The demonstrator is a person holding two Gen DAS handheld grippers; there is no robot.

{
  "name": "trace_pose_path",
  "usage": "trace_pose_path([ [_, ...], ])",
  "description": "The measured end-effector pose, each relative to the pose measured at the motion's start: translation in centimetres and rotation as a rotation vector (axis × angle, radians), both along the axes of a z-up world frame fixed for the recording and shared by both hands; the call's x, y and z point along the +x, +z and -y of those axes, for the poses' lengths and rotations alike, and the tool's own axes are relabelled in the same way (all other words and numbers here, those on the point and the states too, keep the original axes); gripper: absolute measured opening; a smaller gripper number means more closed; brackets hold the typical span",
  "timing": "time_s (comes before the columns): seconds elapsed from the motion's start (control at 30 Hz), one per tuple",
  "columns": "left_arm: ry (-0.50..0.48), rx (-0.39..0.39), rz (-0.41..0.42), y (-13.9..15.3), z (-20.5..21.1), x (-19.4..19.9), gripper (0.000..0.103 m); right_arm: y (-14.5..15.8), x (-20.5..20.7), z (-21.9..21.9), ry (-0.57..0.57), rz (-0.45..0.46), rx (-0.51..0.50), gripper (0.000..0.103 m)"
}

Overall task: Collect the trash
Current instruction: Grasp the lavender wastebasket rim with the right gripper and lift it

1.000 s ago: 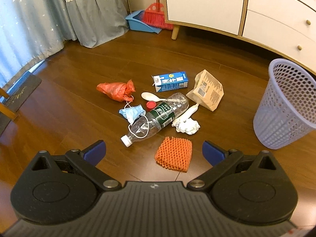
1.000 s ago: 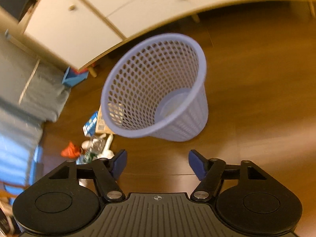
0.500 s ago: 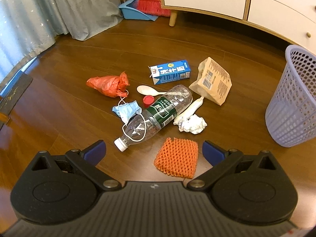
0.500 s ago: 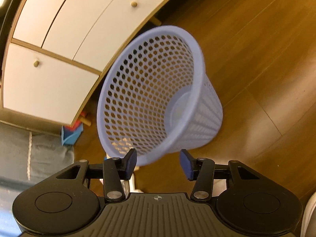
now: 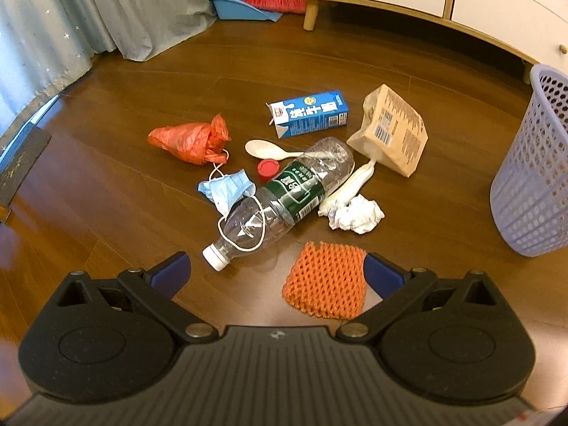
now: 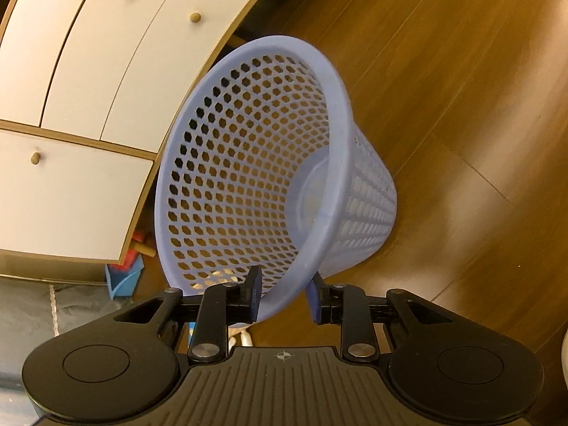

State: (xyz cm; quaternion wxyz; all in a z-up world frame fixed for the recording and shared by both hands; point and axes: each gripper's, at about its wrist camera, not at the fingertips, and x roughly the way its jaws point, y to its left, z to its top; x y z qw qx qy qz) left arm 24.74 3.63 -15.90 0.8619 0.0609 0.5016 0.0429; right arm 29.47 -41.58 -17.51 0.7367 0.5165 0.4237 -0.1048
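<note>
Lavender plastic mesh formed the wastebasket [image 6: 248, 163], which stood on the wooden floor [image 6: 443, 71] beside a white cabinet [image 6: 64, 113], empty as far as the right wrist view showed. The right hand-held gripper [image 6: 284, 298] had its 2 blue pads on either side of the near rim, one inside the basket and one outside, narrowed but with a gap visible at each pad, so it was not yet clamped on anything. The left hand-held gripper [image 5: 275, 273] was spread wide and held nothing, poised above the litter.

All the trash lay loose on the floor: an orange foam net [image 5: 326, 284] nearest, a clear plastic bottle [image 5: 280, 198] with a face mask [image 5: 227, 188] whose ear loop lay across it, a crumpled tissue [image 5: 356, 214], a red cap [image 5: 268, 168], a plastic spoon [image 5: 266, 149], a red bag [image 5: 190, 140], a blue milk carton [image 5: 309, 113] and a brown paper package [image 5: 392, 135].

Likely risks: the basket is light and its rim thin and curved, so a partial pinch could slip, or a pull could tip it over. Lifting the bottle could drag the mask by its loop. The soft net may fold and slide from wide pads.
</note>
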Motion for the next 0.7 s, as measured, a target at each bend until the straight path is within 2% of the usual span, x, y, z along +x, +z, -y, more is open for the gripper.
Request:
trace_pose_path([
  [0.13,-0.003,-0.004,0.007,0.0,0.0,0.0,0.102,-0.5,-0.1,0.5,-0.01,0.005,0.027,0.022],
  [0.23,-0.002,-0.003,0.015,0.3,-0.1,-0.1,0.102,-1.1,0.0,0.9,0.017,-0.015,0.091,0.022],
  [0.53,-0.009,0.001,0.023,0.6,0.3,-0.2,0.102,-1.7,-0.6,1.1,0.052,0.007,0.087,0.022],
  [0.7,-0.014,0.003,0.019,0.4,0.4,-0.2,0.102,-1.0,-0.4,0.6,0.102,0.018,0.007,0.022],
])
